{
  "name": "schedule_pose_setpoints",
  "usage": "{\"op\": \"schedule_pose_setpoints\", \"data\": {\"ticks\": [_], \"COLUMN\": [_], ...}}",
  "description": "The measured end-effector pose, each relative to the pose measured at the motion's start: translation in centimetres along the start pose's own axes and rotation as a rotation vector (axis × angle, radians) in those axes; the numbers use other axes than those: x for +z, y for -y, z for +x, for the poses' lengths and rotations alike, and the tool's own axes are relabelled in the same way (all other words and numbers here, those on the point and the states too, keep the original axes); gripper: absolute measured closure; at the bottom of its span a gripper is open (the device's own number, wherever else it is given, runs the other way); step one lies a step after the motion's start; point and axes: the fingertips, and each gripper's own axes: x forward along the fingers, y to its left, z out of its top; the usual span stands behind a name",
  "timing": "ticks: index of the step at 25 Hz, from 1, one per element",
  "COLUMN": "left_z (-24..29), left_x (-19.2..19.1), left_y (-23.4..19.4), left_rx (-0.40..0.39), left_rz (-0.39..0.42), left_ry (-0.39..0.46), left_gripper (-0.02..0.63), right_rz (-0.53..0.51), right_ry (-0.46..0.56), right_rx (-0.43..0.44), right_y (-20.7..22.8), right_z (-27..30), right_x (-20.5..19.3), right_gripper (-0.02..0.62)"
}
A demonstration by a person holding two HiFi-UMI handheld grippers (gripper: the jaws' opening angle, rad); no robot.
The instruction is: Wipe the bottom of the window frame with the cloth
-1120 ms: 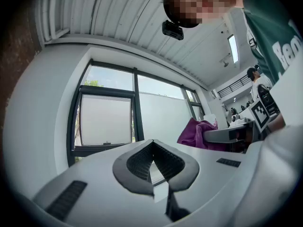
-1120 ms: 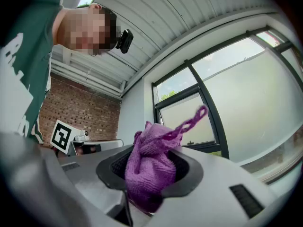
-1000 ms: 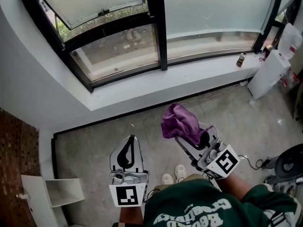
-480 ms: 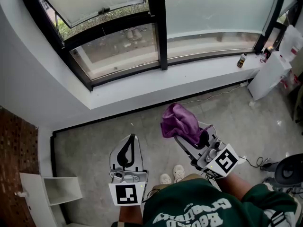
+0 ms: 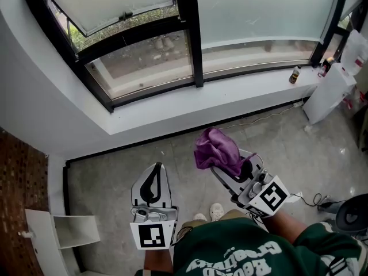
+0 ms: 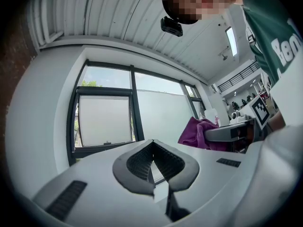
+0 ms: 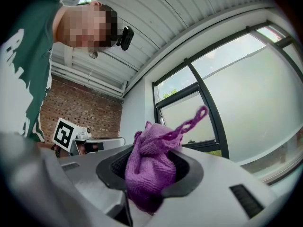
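Holding the purple cloth [image 5: 217, 149] bunched between its jaws, my right gripper [image 5: 225, 167] is closed firmly on it. I judge the cloth to be soft, light and limp, with a knitted surface that should not slip easily. One loose loop of thread stands out of it. Most of the fabric bulges past the jaw tips, which I think is good for wiping.

It hangs in the lower middle of the head view, above the floor and well apart from the bottom of the window frame [image 5: 150, 92] in the upper half. The right gripper is tilted toward the upper left. My left gripper [image 5: 156, 170], at lower centre-left, has its jaws together on nothing and points up toward the window.
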Motion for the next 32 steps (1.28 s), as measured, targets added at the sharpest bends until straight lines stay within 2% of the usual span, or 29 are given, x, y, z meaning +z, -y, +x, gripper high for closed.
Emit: {"op": "schedule_pose_setpoints", "data": {"ticks": [7,15,25,32], "left_z": [0.6,1.6,6.7,13.6], "left_x": [-0.2,-0.8,-3.3,-7.1], "left_y": [1.0,0.6,-3.7,-10.4], "left_rx": [0.016,0.028,0.020,0.003], "left_rz": [0.016,0.033,0.034,0.051], "left_ry": [0.001,-0.013,0.003,-0.007], "left_gripper": [0.600,0.600,0.600,0.600], "right_rz": [-0.001,0.010,0.000,-0.015], "right_ry": [0.028,0.024,0.038,0.060], "right_rx": [0.011,0.040,0.066,0.047], "right_y": [1.3,2.0,4.7,8.9], "right_z": [-1.3,0.0,5.6,13.6], "right_x": [-0.4,-1.4,-3.2,-5.4], "right_gripper": [0.442,0.442,0.442,0.442]}}
